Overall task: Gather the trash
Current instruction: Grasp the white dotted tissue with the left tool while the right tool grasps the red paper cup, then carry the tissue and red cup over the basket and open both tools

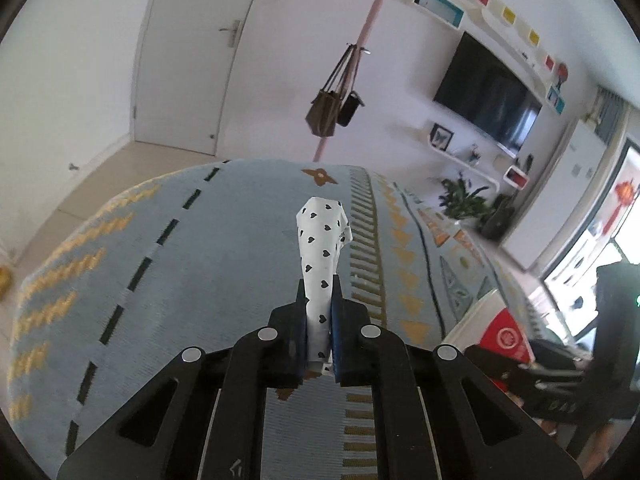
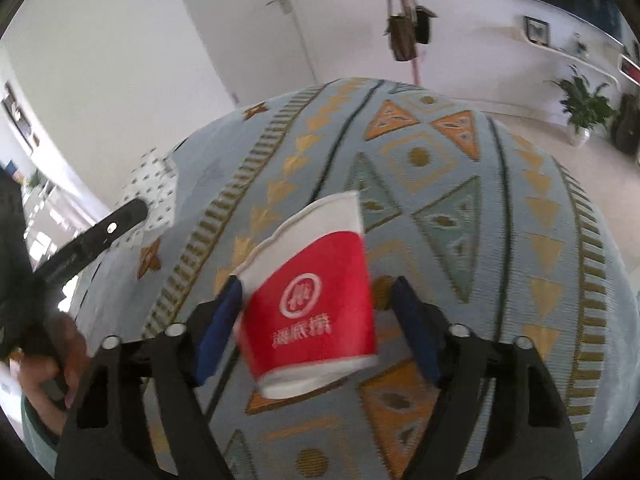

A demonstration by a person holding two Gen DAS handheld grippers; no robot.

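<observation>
My left gripper [image 1: 319, 300] is shut on a crumpled white paper with black hearts [image 1: 322, 248], which sticks up between its blue pads above the rug. The same paper [image 2: 154, 194] shows at the left of the right wrist view, with the left gripper's black finger [image 2: 100, 236] on it. A red and white paper cup [image 2: 314, 300] lies tilted between my right gripper's [image 2: 316, 288] wide-apart blue pads. The left pad touches its rim; the right pad stands clear of it. The cup is blurred. It also shows at the right edge of the left wrist view [image 1: 502, 332].
A light blue patterned rug [image 2: 460, 208] covers the floor under both grippers. A pink coat stand with hanging bags [image 1: 336, 108], a white door [image 1: 192, 60], a wall TV [image 1: 488, 92] and a potted plant [image 2: 582, 108] stand beyond the rug. The person's hand [image 2: 52, 360] is at lower left.
</observation>
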